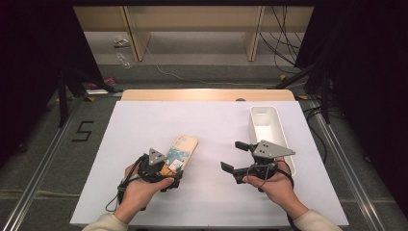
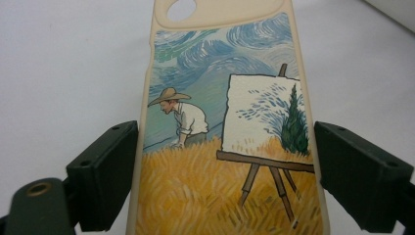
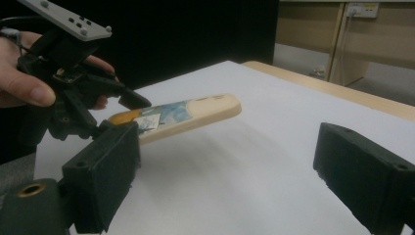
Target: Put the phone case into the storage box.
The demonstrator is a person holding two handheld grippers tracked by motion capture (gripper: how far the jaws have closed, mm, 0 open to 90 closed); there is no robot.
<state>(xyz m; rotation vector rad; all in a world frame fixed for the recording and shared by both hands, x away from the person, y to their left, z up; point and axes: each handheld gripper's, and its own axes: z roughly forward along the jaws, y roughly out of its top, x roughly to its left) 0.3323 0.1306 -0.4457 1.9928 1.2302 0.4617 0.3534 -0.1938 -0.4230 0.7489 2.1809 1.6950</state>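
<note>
Left gripper [image 1: 169, 174] clamping a phone case [image 1: 181, 151] by its two long edges, jaws standing wide because of the case's width, one black pad pressing each side at the case's lower end. Holding the case lifted clear of the white worktop [image 1: 144, 125], tilted up and reaching forward and away from the gripper, camera cut-out at the far end. Showing, in the left gripper view, the phone case [image 2: 230, 127] running straight up between the two jaws, painted side up: a figure in a straw hat, an easel, a yellow field, a swirling blue sky. Being gripped by a hand [image 1: 139, 190] coming in from below, sleeve cuff just behind it.

Right gripper [image 1: 234, 156] hanging well apart to the right of the case, jaws spread wide, nothing between them, touching nothing. Pointing leftward toward the left gripper [image 3: 125, 110] and the phone case [image 3: 195, 112], seen beyond its own jaws. Sitting just left of a white tray [image 1: 276, 115], which is lying on the worktop.
</note>
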